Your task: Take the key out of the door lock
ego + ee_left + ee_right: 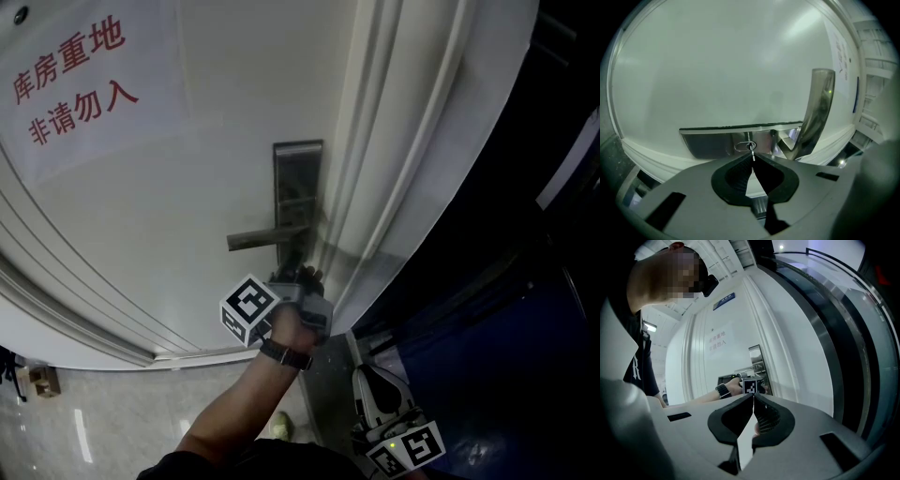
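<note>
A small silver key (752,152) with a wire ring (742,146) sticks out of the steel lock plate (712,140) under the lever handle (818,110). My left gripper (752,159) is shut on the key, whose thin metal is pinched between the black pads. In the head view the left gripper (302,277) is pressed up to the lock plate (297,183) just below the handle (265,238) of the white door (169,206). My right gripper (375,412) hangs low at the bottom right, away from the door. Its jaws (753,397) are shut with nothing in them.
A paper sign with red characters (70,80) is stuck on the door at upper left. The white door frame (394,169) runs along the right of the lock, with a dark glass panel (506,347) beyond it. Glossy floor tiles (94,422) lie below.
</note>
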The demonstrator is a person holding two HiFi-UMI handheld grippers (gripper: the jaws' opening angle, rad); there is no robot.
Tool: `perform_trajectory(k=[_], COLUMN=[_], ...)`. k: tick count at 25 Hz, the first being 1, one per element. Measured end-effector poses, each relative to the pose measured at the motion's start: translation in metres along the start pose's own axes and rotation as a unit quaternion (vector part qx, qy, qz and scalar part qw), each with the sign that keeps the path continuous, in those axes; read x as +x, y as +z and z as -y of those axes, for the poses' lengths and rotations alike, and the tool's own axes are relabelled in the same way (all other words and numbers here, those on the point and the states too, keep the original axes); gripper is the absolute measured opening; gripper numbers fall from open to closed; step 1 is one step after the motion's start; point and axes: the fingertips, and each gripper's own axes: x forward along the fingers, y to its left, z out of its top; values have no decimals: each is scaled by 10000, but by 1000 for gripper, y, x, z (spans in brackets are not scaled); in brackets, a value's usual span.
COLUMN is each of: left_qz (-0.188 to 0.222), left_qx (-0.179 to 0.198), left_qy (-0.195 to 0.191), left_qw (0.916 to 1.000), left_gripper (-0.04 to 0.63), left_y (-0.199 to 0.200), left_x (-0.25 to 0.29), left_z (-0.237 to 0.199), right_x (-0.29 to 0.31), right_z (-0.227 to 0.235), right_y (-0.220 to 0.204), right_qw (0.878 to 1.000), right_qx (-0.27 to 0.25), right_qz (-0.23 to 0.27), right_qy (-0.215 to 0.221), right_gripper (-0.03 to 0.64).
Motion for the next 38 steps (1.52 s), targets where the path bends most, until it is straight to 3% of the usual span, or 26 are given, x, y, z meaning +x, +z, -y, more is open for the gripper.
perform_trajectory(k=[24,38], left_qz=[-165,-522], left_qx=[-128,76], left_qy=[72,-111], left_qw=[9998,9985], left_gripper=[8,8], left_y=[-29,-63], left_x=[-31,-94], left_z=[2,25], right_x=[-18,-38], right_z=[-8,-32], right_y=[1,7], right_qw=[9997,9981], right_qx=[0,-170], right_qz=[55,29], right_qy=[230,595], right_gripper=[15,15])
